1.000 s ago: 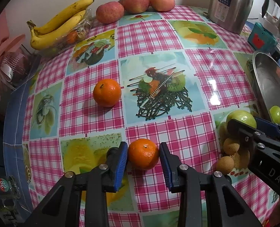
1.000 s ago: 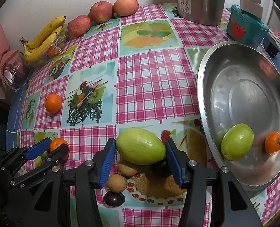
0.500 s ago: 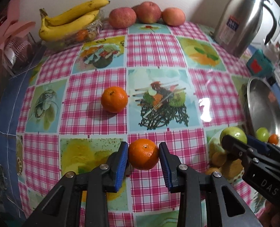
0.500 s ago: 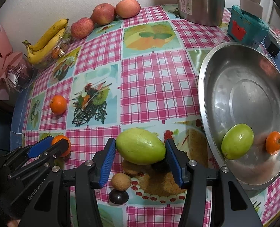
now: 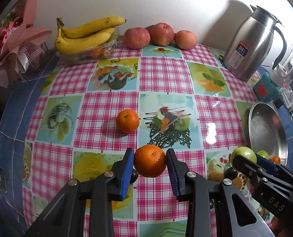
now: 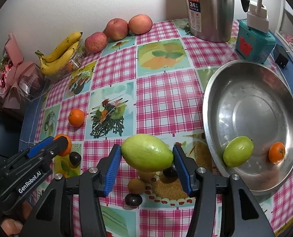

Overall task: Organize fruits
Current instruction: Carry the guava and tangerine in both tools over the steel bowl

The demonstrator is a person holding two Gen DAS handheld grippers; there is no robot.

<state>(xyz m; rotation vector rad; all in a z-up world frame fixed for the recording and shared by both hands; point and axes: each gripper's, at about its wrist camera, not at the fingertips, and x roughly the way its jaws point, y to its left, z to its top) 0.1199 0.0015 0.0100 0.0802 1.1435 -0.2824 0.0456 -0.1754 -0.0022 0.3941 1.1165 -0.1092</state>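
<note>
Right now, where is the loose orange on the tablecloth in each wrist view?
Left wrist: loose orange sits centre, left of the printed fruit picture.
Right wrist: loose orange sits at left, again left of that picture.
Shared landmark: steel flask.

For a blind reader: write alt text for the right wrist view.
The right gripper holds a green fruit above a checked tablecloth. At right, a steel bowl holds another green fruit and an orange; at left, the left gripper holds an orange.

Black hand-held gripper (image 5: 150,164), blue ribbed pads (image 5: 126,174), silver screws (image 5: 109,174)
</note>
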